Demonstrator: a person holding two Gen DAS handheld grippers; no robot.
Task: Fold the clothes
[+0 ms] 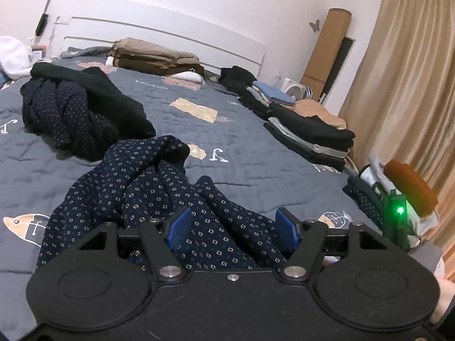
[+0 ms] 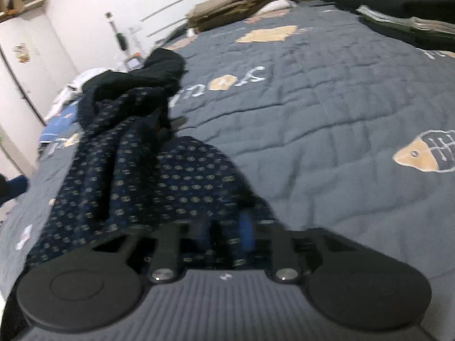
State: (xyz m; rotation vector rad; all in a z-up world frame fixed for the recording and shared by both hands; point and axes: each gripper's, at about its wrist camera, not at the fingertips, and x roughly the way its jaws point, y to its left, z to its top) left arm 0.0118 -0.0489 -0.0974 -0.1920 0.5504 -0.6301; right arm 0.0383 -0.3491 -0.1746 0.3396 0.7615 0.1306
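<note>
A navy garment with a small square print point(image 1: 136, 187) lies crumpled on the grey quilted bed point(image 1: 256, 159). My left gripper point(image 1: 233, 223) stands over its near end, jaws apart, with a fold of the cloth running between the blue pads point(image 1: 179, 226); the pad faces show bare. The same garment point(image 2: 148, 176) fills the lower left of the blurred right wrist view. My right gripper point(image 2: 230, 231) has its fingers close together, pinched on the cloth's edge. In the left wrist view the right gripper's body with a green light point(image 1: 399, 210) sits at the far right beside a corner of the print cloth.
A heap of dark unfolded clothes point(image 1: 76, 108) lies at the left of the bed. Folded stacks point(image 1: 310, 130) line the right edge near the tan curtain point(image 1: 412, 85). Brown folded bedding point(image 1: 153, 56) rests by the white headboard. A cardboard roll point(image 1: 327, 51) leans in the corner.
</note>
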